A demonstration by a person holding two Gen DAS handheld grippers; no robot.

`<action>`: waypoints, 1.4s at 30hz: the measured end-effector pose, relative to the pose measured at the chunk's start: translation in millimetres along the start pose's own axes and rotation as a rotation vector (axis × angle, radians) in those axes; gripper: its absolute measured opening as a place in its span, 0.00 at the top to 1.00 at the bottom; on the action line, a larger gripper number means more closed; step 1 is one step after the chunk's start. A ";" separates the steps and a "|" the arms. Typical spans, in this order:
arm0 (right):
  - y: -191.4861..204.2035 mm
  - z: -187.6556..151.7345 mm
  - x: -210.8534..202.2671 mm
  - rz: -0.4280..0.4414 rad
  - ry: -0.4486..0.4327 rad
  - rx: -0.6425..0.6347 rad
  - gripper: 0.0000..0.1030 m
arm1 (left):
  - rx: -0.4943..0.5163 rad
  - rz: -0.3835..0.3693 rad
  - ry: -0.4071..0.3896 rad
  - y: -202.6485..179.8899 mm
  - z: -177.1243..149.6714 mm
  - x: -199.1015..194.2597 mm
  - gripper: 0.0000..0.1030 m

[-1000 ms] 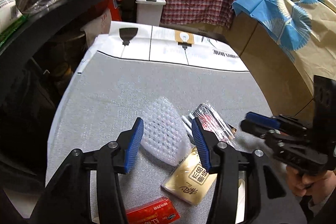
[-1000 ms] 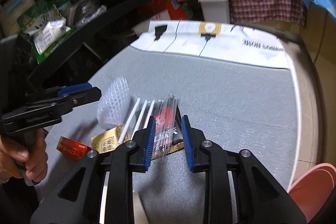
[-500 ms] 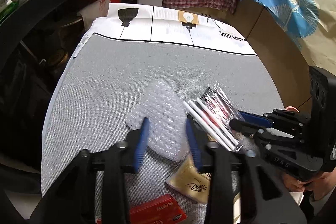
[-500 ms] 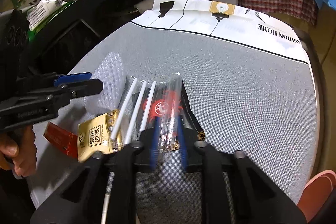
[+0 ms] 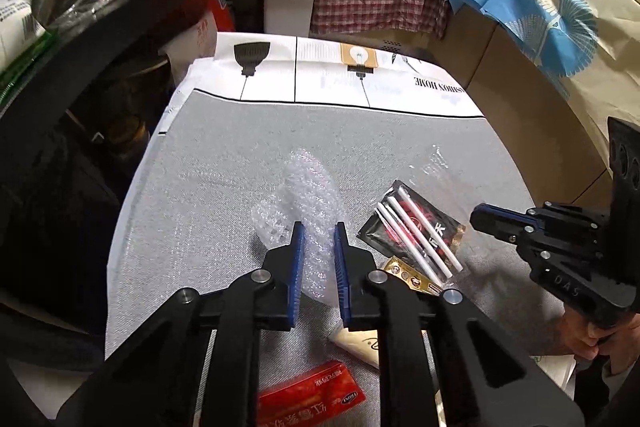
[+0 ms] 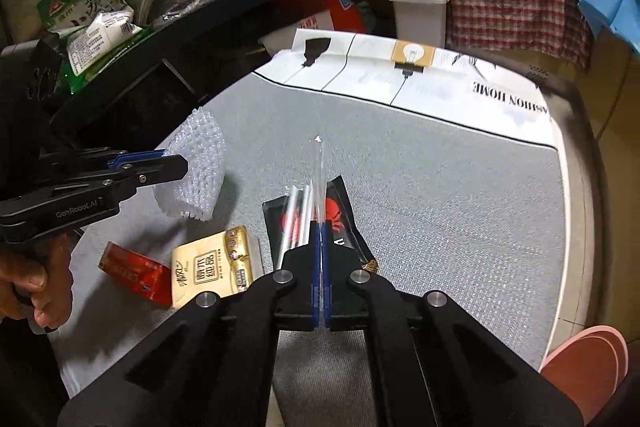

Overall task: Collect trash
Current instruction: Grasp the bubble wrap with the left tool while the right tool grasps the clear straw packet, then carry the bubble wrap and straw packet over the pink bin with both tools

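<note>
Bubble wrap (image 5: pixel 308 195), light and squashy, sits mid-table; the left gripper (image 5: pixel 318 259) has just been closing and pinches its near edge. The right gripper (image 6: pixel 321 227), just closed, apparently clamps the slippery clear straw sleeve (image 6: pixel 320 171).

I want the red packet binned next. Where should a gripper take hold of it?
Grip the red packet across its short width, coming down from above: it lies flat, apart from the bubble wrap, its right end touching the tissue pack.
</note>
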State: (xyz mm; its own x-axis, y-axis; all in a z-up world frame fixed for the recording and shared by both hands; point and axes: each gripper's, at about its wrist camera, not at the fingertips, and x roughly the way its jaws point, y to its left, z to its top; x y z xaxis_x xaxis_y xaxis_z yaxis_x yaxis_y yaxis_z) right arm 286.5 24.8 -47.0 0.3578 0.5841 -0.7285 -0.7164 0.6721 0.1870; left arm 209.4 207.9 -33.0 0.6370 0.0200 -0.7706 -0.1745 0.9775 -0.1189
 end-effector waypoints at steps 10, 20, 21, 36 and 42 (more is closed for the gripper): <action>5.5 0.7 -38.5 -0.029 -0.065 -0.002 0.99 | 0.020 -0.008 -0.062 -6.0 -1.5 -27.9 0.86; 15.3 -5.5 -75.8 -0.049 -0.111 -0.007 0.99 | 0.036 -0.022 -0.124 -19.5 -6.7 -61.3 0.86; 17.3 -6.0 -80.6 -0.051 -0.117 -0.010 0.99 | 0.036 -0.025 -0.128 -20.3 -7.1 -64.1 0.86; 31.0 -10.5 -148.9 -0.106 -0.191 -0.004 0.99 | 0.050 -0.055 -0.170 -38.2 -13.3 -90.2 0.86; 25.1 -19.4 -176.7 -0.151 -0.203 -0.003 0.99 | 0.065 -0.075 -0.185 -49.6 -14.9 -97.5 0.86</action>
State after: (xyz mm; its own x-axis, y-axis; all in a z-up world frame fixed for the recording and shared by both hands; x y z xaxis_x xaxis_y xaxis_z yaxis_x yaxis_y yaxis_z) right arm 193.7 -70.3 73.6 0.5736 0.5568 -0.6008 -0.6476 0.7574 0.0836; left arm 144.8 154.3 38.7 0.7743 -0.0210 -0.6324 -0.0766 0.9890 -0.1266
